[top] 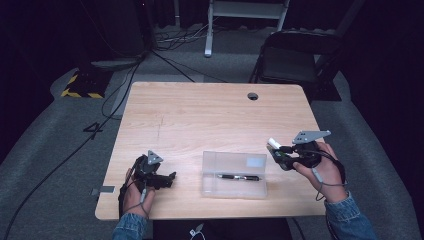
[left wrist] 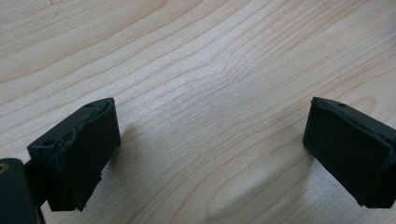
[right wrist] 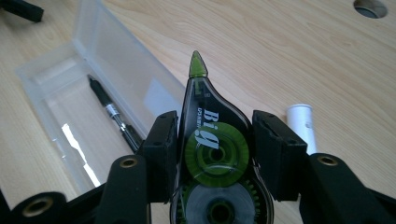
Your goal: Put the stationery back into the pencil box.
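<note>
1. Pale wood grain covers the table [top: 200, 115], with a small round cable hole [top: 253, 96] near its far edge.
2. Near the front edge a clear plastic case [top: 233, 175] lies open, and a black pen [top: 239, 177] rests inside it.
3. On the person's right, the right gripper [right wrist: 215, 135] is clenched on a correction tape dispenser [right wrist: 212, 140], dark and see-through with green wheels inside; both pads press its sides and its green tip points away toward the open case.
4. From above, that gripper [top: 284, 155] is held over the table's right edge, to the right of the case and apart from it.
5. Just beside the dispenser sits a small white cylinder [right wrist: 301, 123]; what it is I cannot tell.
6. On the person's left, the left gripper [top: 159, 179] sits low at the table's front, to the left of the case.
7. Its own camera shows the jaws spread wide with bare wood between them.
</note>
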Tool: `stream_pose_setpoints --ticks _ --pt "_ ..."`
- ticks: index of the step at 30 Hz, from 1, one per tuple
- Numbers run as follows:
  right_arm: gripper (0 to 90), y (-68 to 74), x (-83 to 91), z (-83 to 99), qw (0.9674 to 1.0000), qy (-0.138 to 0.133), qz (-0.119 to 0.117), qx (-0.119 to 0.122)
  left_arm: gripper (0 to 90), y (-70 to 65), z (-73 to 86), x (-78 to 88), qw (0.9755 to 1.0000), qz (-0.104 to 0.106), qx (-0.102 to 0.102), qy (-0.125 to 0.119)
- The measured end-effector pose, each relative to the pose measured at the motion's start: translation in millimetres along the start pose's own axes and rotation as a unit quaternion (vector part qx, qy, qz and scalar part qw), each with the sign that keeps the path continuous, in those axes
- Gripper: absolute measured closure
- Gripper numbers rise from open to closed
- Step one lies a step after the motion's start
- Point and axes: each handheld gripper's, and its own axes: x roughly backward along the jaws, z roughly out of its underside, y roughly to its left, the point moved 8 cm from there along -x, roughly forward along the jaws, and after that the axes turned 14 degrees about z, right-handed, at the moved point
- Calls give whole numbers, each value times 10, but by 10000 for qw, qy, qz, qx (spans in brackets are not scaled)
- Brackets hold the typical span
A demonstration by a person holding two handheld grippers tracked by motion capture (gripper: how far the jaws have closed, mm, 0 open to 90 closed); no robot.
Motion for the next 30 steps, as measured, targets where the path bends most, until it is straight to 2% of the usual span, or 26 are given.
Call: stream_pose_setpoints --ticks 6,11,16,19,22,30 --pt "527 197 -16 -67 9995 -76 -289 122 43 -5 11 10 10000 -5 14 20" --pt "527 341 -44 -98 9987 -76 -428 254 43 -11 14 9 10000 -33 57 -19" --pt "527 450 -84 -109 9979 -70 -547 333 37 -7 18 10 10000 -43 50 28" --pt "527 491 -89 -118 9975 -78 -592 377 1 -3 16 -2 10000 -53 75 30" --pt "527 592 -93 -153 9961 -135 -719 488 0 -4 15 -3 9999 -67 98 21" --pt "526 739 -168 -162 9940 -122 -893 620 0 -3 14 -4 9999 -62 85 25"
